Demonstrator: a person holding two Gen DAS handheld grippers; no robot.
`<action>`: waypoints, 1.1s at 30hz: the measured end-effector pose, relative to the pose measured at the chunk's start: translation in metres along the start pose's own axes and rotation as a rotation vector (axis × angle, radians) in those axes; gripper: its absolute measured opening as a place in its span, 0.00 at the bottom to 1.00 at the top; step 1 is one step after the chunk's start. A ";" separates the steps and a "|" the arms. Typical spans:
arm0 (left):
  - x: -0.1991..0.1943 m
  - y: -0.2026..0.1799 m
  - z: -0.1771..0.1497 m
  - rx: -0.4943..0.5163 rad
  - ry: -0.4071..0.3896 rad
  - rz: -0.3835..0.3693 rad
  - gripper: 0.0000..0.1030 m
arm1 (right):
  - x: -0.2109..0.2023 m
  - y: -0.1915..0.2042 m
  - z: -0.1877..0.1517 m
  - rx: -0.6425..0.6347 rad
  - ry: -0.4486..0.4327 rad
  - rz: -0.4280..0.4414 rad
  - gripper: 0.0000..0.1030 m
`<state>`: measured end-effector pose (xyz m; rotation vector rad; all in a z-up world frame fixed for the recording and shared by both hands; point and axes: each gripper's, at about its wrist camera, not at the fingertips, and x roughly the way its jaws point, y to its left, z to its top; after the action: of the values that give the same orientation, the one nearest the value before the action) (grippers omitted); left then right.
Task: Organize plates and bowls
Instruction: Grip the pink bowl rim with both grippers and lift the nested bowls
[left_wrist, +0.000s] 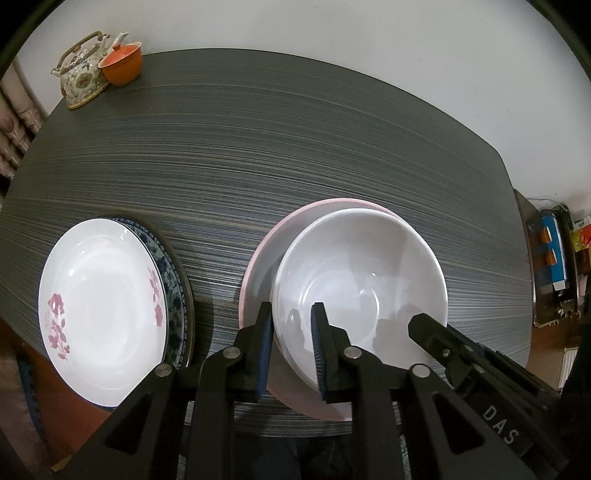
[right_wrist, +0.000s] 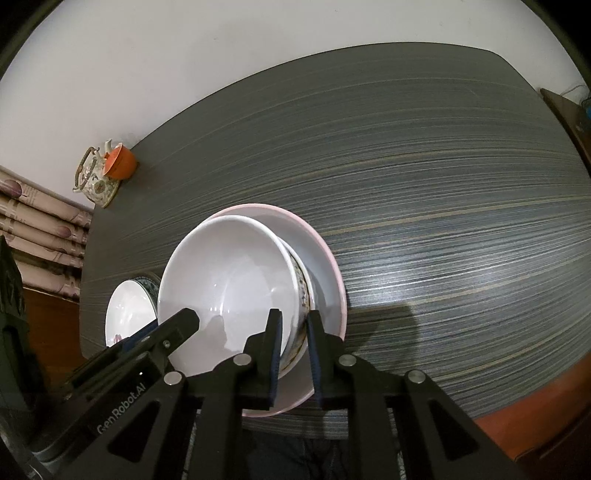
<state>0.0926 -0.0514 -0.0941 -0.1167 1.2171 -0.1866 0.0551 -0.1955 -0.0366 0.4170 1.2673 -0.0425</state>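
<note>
A white bowl (left_wrist: 362, 280) with a patterned outside (right_wrist: 303, 295) stands inside a wider pink-rimmed dish (left_wrist: 258, 266), off-centre in it. My left gripper (left_wrist: 291, 314) straddles the bowl's left rim: the outer pad lies by the rim, and a strip of the bowl's inside shows before the inner pad. My right gripper (right_wrist: 293, 321) is shut on the bowl's right wall, one pad inside and one outside. The right gripper's finger (left_wrist: 424, 326) shows at the bowl's near right rim. A white plate with pink flowers (left_wrist: 103, 314) lies on a blue-patterned plate (left_wrist: 173, 295) at the left.
The dark striped table (left_wrist: 295, 147) stretches bare behind the dishes to a white wall. A flowered teapot (left_wrist: 83, 70) and an orange cup (left_wrist: 122, 64) stand at its far left corner. A low shelf with boxes (left_wrist: 554, 258) is off the right edge.
</note>
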 end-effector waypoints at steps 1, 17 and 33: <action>0.000 0.001 0.000 0.001 0.000 -0.001 0.18 | 0.000 0.001 0.001 -0.001 0.001 0.000 0.16; -0.008 0.003 0.005 0.015 -0.033 -0.001 0.34 | -0.007 0.002 0.003 0.004 0.006 0.020 0.26; -0.037 0.029 0.003 -0.036 -0.090 -0.032 0.37 | -0.035 0.001 0.006 -0.002 -0.057 0.025 0.29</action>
<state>0.0850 -0.0156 -0.0646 -0.1746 1.1297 -0.1856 0.0499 -0.2038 -0.0022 0.4270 1.2058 -0.0321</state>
